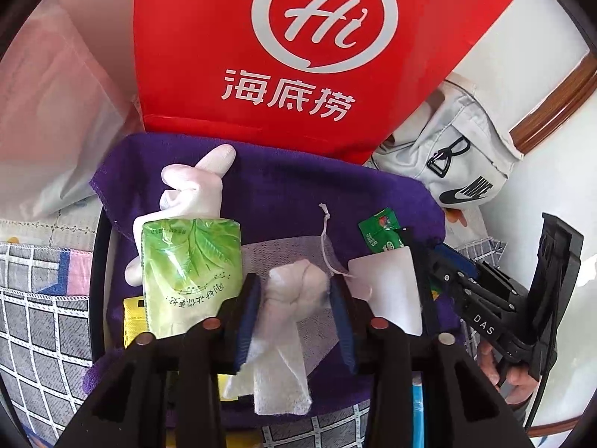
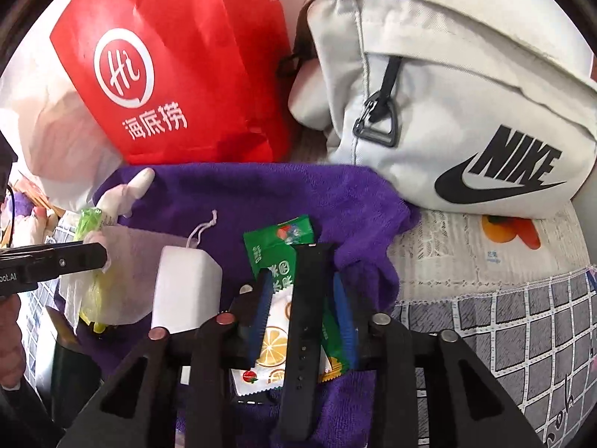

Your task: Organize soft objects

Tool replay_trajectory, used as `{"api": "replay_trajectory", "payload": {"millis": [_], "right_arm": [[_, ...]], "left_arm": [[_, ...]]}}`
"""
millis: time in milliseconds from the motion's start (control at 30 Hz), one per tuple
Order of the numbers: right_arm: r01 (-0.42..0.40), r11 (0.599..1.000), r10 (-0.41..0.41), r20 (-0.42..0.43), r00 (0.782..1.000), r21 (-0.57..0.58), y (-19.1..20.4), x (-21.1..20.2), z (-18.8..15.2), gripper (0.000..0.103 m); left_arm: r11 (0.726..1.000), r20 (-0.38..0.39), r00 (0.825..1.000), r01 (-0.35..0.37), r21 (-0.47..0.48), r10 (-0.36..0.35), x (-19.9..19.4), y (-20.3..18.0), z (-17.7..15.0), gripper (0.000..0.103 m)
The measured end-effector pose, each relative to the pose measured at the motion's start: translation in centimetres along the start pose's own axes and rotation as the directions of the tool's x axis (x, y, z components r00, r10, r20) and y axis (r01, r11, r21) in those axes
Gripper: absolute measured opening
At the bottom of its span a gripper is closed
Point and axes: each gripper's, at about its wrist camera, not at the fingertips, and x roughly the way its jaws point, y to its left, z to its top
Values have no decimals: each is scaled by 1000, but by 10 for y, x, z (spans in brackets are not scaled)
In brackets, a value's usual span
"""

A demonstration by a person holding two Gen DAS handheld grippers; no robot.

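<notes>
The left gripper (image 1: 294, 298) sat low over a purple towel (image 1: 298, 190). A knotted white cloth (image 1: 294, 295) lay between its blue pads (image 1: 248, 310). The pads stood just beside the cloth, one on each side, and I could not tell if they were squeezing it or only close. The loose tail of the cloth hung down toward the camera.

The right gripper (image 2: 302, 313) was over the same towel, farther to the right. A black strap (image 2: 304, 321) ran straight up the middle of its gap, on top of a green and white snack packet (image 2: 274, 339). There was room on both sides of the strap, so these jaws looked let go.

To do this step well, I think each gripper should close slowly on the fat middle of its thing, not the thin end. The right one should pinch only the strap and leave the packet behind.

A little farther out lay a white block (image 2: 186, 283), a mesh pouch with a string (image 1: 298, 250), a green leaf packet (image 1: 190, 272) and a white sock (image 1: 194, 183).

At the back stood a red bag (image 1: 291, 56) and a pale Nike bag (image 2: 447, 93). A soft thing could go into one of them, but I could not tell which.
</notes>
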Motion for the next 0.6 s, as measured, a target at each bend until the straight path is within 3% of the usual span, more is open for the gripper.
{"api": "replay_trajectory", "payload": {"millis": [133, 267, 400, 600], "right_arm": [[3, 1000, -3, 6, 1000, 5, -2, -9, 0, 41], [26, 1000, -26, 30, 999, -12, 2, -25, 2, 50], [71, 996, -68, 65, 996, -47, 13, -42, 1, 65], [92, 995, -91, 35, 995, -46, 26, -57, -9, 67]], "left_arm": [[1000, 4, 1000, -10, 6, 9, -2, -2, 0, 51], [1000, 10, 1000, -22, 15, 21, -7, -7, -1, 54], [999, 24, 999, -36, 20, 36, -15, -11, -2, 58], [996, 59, 995, -81, 44, 78, -34, -19, -6, 62]]}}
